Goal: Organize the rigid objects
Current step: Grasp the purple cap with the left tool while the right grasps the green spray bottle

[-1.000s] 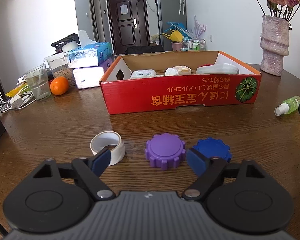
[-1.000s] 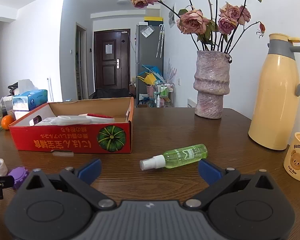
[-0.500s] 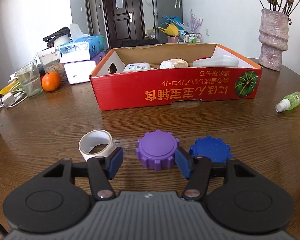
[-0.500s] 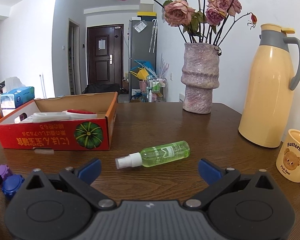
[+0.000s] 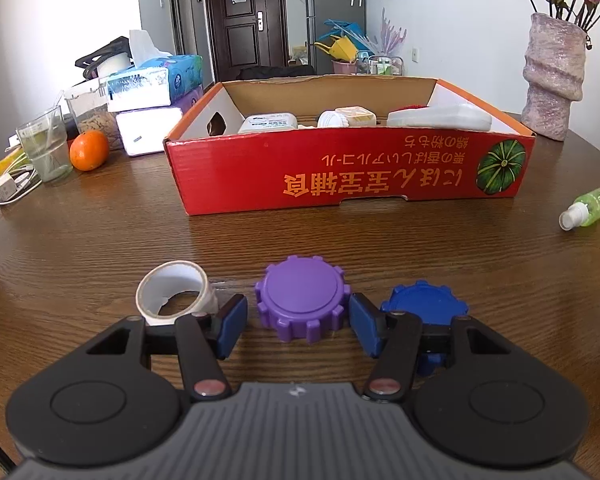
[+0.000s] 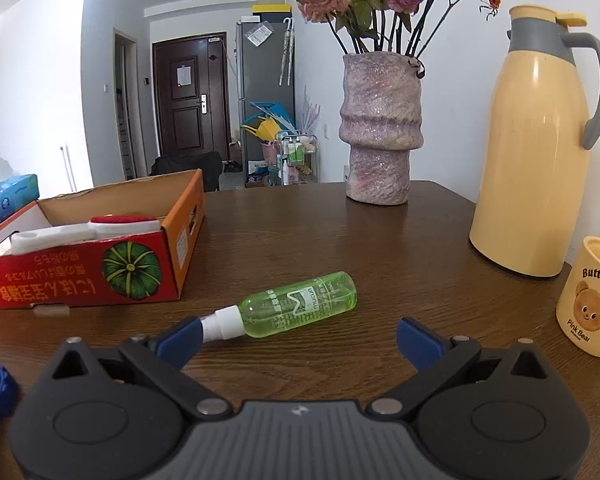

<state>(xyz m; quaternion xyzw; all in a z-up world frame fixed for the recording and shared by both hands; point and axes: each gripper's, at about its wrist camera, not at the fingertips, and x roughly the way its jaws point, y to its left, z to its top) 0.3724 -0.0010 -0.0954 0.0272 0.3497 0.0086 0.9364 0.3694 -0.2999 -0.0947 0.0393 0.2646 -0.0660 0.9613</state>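
Observation:
A purple gear-shaped lid (image 5: 302, 304) lies on the wooden table between the blue pads of my left gripper (image 5: 298, 326); the jaws stand close on either side, with small gaps still showing. A blue gear lid (image 5: 424, 306) lies to its right and a white tape roll (image 5: 174, 296) to its left. A green spray bottle (image 6: 296, 306) lies on its side just ahead of my right gripper (image 6: 298, 336), which is wide open and empty; its left pad is near the white nozzle. The red cardboard box (image 5: 352, 172) holds several white containers.
A pink vase with roses (image 6: 380, 132), a yellow thermos (image 6: 536, 148) and a bear mug (image 6: 592, 296) stand at the right. An orange (image 5: 88, 150), a glass (image 5: 46, 146), tissue boxes (image 5: 154, 80) and cables lie at the left.
My left gripper has moved forward and narrowed its jaws around the purple lid. My right gripper has moved closer to the green bottle, staying wide open.

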